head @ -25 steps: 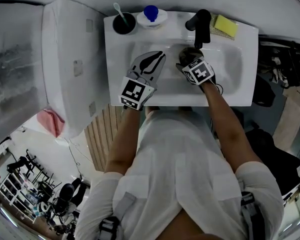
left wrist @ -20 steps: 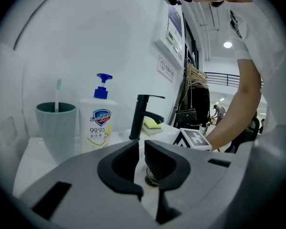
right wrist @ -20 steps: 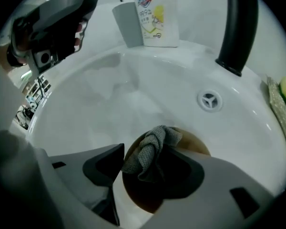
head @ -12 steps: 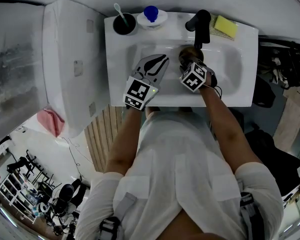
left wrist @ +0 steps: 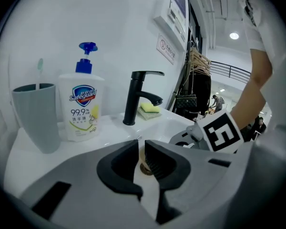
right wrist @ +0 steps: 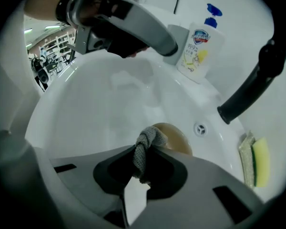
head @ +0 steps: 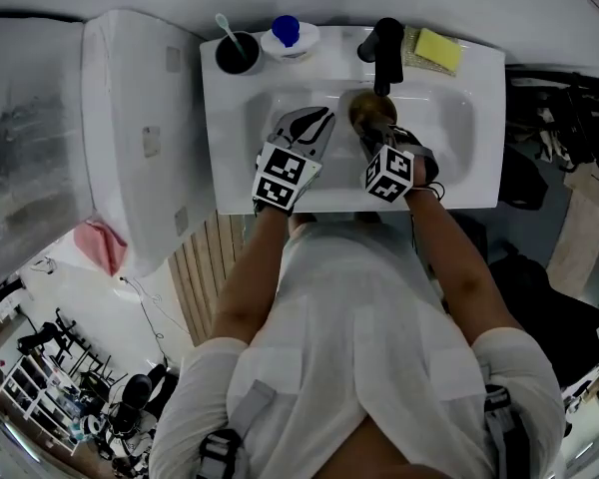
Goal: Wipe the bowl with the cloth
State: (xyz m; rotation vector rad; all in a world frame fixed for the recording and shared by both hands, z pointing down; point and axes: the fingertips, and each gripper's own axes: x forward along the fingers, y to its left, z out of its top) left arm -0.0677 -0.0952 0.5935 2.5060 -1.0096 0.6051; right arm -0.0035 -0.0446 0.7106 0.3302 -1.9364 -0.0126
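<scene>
Right gripper jaws have just closed on the cloth, with the bowl at 12 o'clock; left gripper jaws are together and empty, so wiping can likely begin

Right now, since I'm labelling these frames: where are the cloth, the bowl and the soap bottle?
cloth (right wrist: pixel 146 146), right gripper view, on its grey bunched end.
bowl (right wrist: pixel 179 140), right gripper view, on its brown surface right of the cloth.
soap bottle (left wrist: pixel 81 109), left gripper view, on its front label.
</scene>
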